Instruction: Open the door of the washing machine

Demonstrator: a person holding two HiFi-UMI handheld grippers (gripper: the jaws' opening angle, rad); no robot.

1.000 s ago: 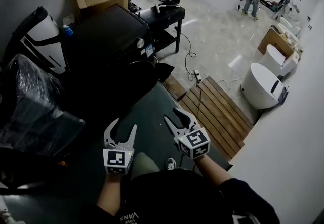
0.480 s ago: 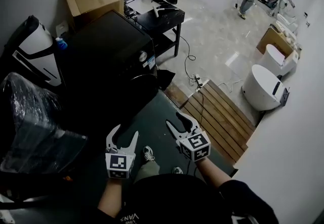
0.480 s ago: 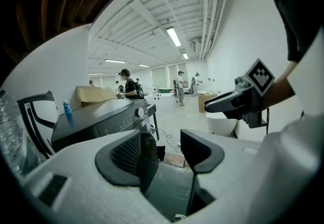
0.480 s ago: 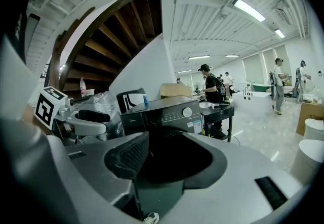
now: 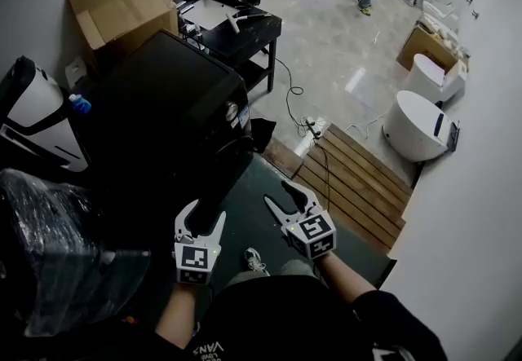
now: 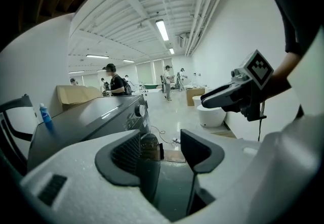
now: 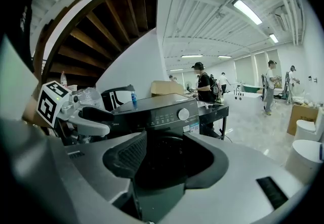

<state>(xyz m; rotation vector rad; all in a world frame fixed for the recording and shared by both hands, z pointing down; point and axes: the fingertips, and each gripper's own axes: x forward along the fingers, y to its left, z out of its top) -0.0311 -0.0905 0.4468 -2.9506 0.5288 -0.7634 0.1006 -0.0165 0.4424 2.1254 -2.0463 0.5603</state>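
The black front-loading washing machine [image 5: 167, 103] stands at left centre, its knob [image 5: 231, 116] on the front panel. The round door [image 5: 214, 188] below the panel is dark and looks closed. My left gripper [image 5: 202, 217] hovers open just before the door's lower part, with nothing between its fingers. My right gripper [image 5: 280, 196] is to its right over the dark mat, apart from the machine, jaws opening and empty. In the right gripper view the washing machine [image 7: 152, 112], knob [image 7: 183, 114] and door [image 7: 169, 154] lie straight ahead between the jaws. The left gripper view shows the washing machine [image 6: 86, 124] at left.
A cardboard box [image 5: 122, 13] and a black table [image 5: 236, 29] stand behind the machine. A plastic-wrapped bundle [image 5: 57, 245] sits at the left. A wooden slatted platform [image 5: 359, 180], floor cables [image 5: 306, 119] and white round appliances [image 5: 416, 127] lie to the right. People stand far back.
Both grippers have come closer to the washing machine's front. The right gripper's jaws stand wider than before.
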